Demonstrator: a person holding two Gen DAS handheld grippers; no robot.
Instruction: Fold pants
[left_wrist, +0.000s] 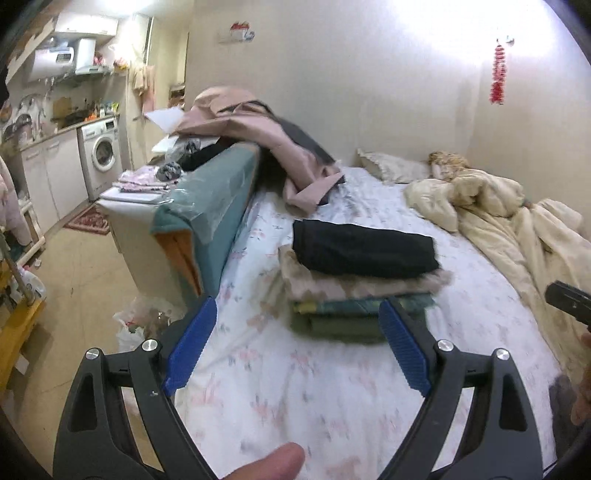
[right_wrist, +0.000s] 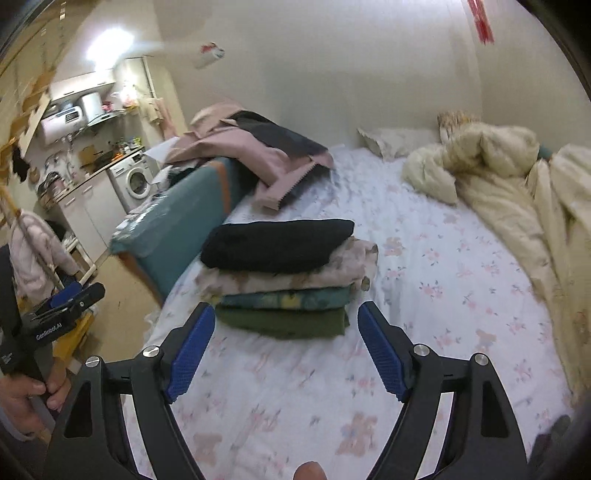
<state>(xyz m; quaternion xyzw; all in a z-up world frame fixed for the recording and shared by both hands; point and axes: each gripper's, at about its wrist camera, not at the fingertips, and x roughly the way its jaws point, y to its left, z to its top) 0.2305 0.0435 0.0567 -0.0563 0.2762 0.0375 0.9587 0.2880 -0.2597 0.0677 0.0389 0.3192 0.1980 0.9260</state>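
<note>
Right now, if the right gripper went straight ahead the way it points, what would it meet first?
Most likely the stack of folded clothes, probably its green bottom layer. The open right gripper holds nothing, with only bare floral sheet between; depth is uncertain.

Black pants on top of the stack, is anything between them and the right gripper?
Nothing visible. The right gripper is open and empty, with only bare floral sheet between it and the stack. The black pants lie on top, uncovered; the cream duvet is off to the right.
</note>
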